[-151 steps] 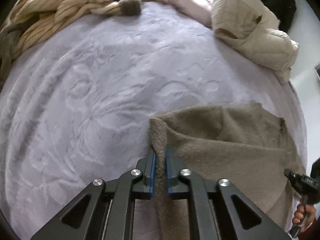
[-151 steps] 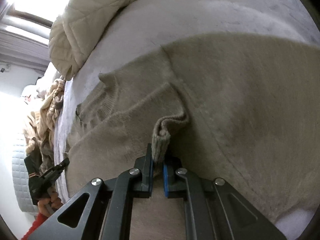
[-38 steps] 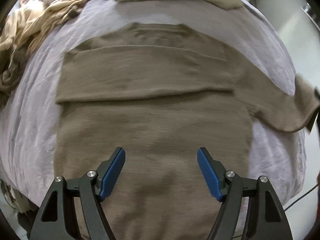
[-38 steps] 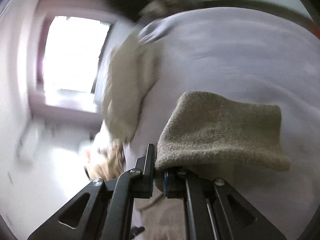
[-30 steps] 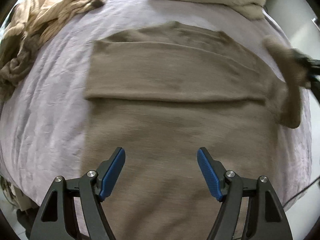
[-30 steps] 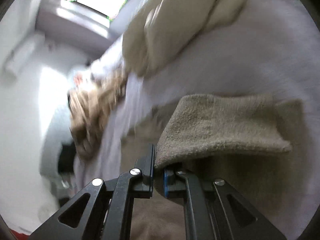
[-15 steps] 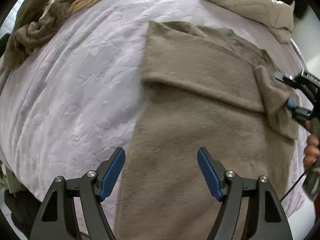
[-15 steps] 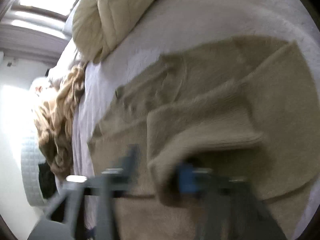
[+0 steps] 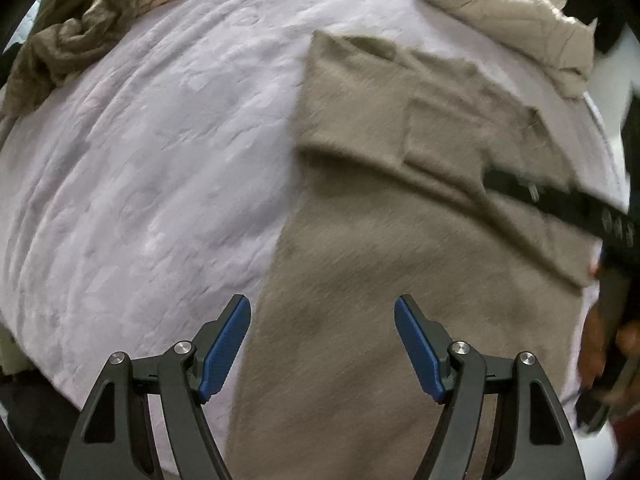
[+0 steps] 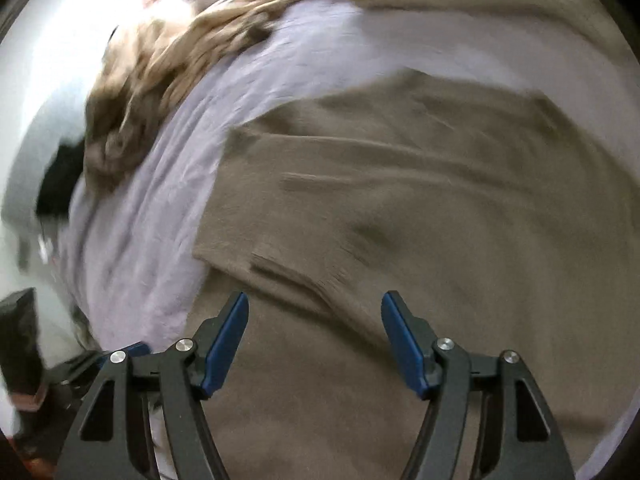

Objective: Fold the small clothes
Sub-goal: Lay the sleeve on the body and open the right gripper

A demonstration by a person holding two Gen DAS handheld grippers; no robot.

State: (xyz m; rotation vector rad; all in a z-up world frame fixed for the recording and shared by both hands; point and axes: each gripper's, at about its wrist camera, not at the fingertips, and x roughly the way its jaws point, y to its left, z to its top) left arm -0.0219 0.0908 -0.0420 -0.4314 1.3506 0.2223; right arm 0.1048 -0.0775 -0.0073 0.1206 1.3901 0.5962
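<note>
Fuzzy taupe sweater [image 9: 400,272] lies flat ahead of both released claws, left gripper [image 9: 322,346] and right gripper [image 10: 315,340]; only the left view shows the puffy cream jacket [image 9: 520,12].

In the left wrist view the sweater [image 9: 400,240] lies flat on the bed [image 9: 140,180] and fills the centre and lower right of the frame, with both sleeves folded across its upper part. A heap of clothes [image 9: 72,32] lies in the upper left corner, and a padded jacket [image 9: 520,12] in the upper right, behind the sweater.
</note>
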